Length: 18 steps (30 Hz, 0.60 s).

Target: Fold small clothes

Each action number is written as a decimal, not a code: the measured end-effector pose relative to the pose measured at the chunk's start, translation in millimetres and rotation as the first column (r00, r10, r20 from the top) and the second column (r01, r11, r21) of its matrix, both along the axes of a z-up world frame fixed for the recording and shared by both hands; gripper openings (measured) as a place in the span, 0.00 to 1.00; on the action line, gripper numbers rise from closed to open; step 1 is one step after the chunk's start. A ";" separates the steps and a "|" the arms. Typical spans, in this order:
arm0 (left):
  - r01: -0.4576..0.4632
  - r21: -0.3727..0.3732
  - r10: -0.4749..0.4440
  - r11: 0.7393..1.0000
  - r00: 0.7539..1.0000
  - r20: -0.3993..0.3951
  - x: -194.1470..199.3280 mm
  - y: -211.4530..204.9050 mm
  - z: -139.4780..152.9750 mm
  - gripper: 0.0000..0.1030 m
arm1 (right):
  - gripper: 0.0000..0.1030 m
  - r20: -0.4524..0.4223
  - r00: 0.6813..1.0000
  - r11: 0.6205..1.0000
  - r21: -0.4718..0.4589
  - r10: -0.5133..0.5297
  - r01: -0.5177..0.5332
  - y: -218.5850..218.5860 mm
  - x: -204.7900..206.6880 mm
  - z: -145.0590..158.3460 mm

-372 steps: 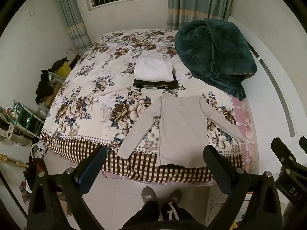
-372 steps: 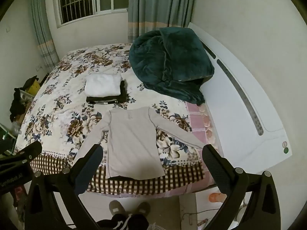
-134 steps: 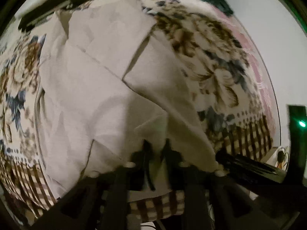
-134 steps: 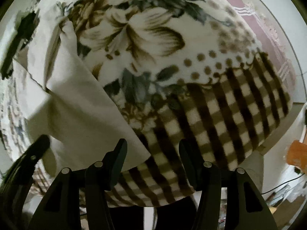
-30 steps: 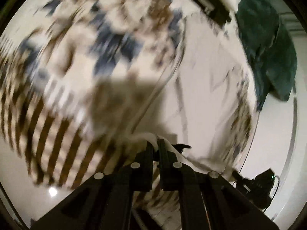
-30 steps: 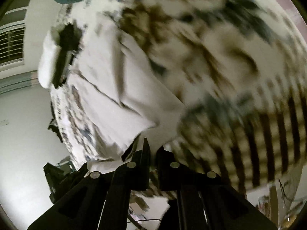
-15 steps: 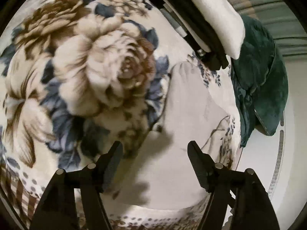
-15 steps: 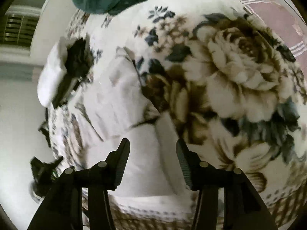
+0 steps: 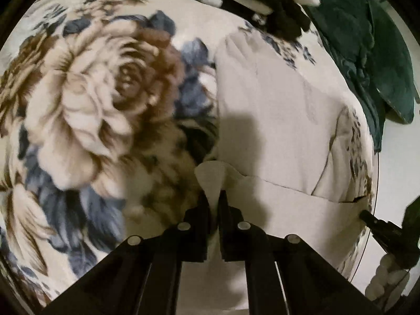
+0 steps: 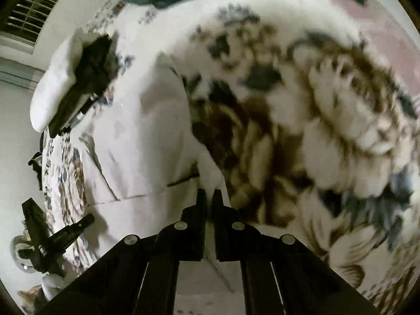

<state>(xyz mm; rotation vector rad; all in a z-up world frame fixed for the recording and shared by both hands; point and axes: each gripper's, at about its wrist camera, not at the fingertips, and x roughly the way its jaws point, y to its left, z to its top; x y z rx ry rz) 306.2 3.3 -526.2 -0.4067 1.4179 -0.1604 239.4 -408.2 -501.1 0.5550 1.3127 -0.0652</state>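
Both tongs, spread half a second ago, now pinch the shirt (image 9: 275, 120): left gripper (image 9: 215, 197), right gripper (image 10: 206, 195). Sleeves look tucked; final fold remains.

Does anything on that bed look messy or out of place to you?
Nothing looks damaged or spilled. The beige shirt lies partly folded on the floral bedspread, each gripper pinching an edge. The dark green blanket sits in a rumpled heap beside the neatly folded stack.

The left gripper (image 9: 215, 199) has its 2 fingers pinched together. The right gripper (image 10: 208, 197) is likewise clamped, fingers nearly touching.
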 end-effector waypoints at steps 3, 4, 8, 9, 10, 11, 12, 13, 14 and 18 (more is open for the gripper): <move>0.005 -0.002 -0.005 1.000 0.997 -0.074 6.0 6.7 -20.2 0.05 | 0.04 -0.068 0.997 0.999 -0.040 -0.033 0.030 -4.5 5.7 -11.9; 0.005 -0.023 -0.007 1.000 0.995 -0.100 7.9 9.5 -25.2 0.09 | 0.05 -0.108 0.993 0.998 -0.049 -0.038 0.033 -4.3 7.7 -21.3; 0.033 -0.089 -0.046 0.995 0.989 -0.138 21.0 16.8 -13.9 0.18 | 0.10 -0.223 0.975 0.999 -0.040 -0.011 0.002 0.0 22.1 -39.4; 0.026 -0.104 -0.040 0.994 0.991 -0.129 25.9 21.0 -6.5 0.25 | 0.13 -0.225 0.974 0.999 -0.042 -0.011 0.002 0.5 26.6 -34.9; 0.015 -0.125 -0.031 0.992 0.992 -0.120 32.6 25.2 0.4 0.39 | 0.22 -0.217 0.976 0.999 -0.045 -0.010 0.001 1.4 30.4 -30.5; 0.004 -0.149 -0.019 0.989 0.995 -0.100 42.3 29.3 7.5 0.48 | 0.29 -0.195 0.981 0.999 -0.048 -0.010 0.000 2.3 37.0 -21.8; -0.005 -0.172 -0.008 0.985 0.997 -0.078 54.1 32.3 13.5 0.64 | 0.44 -0.168 0.986 0.999 -0.044 -0.009 0.002 3.0 44.2 -13.4; -0.015 -0.191 0.004 0.982 0.998 -0.057 67.9 34.2 17.7 0.67 | 0.53 -0.133 0.991 0.999 -0.033 -0.007 0.002 4.6 56.3 -5.3; -0.016 -0.194 0.008 0.981 0.999 -0.044 80.8 32.8 19.5 0.67 | 0.54 -0.116 0.993 1.000 -0.024 -0.002 -0.001 5.4 67.1 -1.1; 0.066 -0.132 -0.066 0.989 0.998 0.006 143.5 10.1 12.6 0.67 | 0.55 -0.071 0.997 1.000 -0.013 0.016 -0.017 12.8 133.0 -4.5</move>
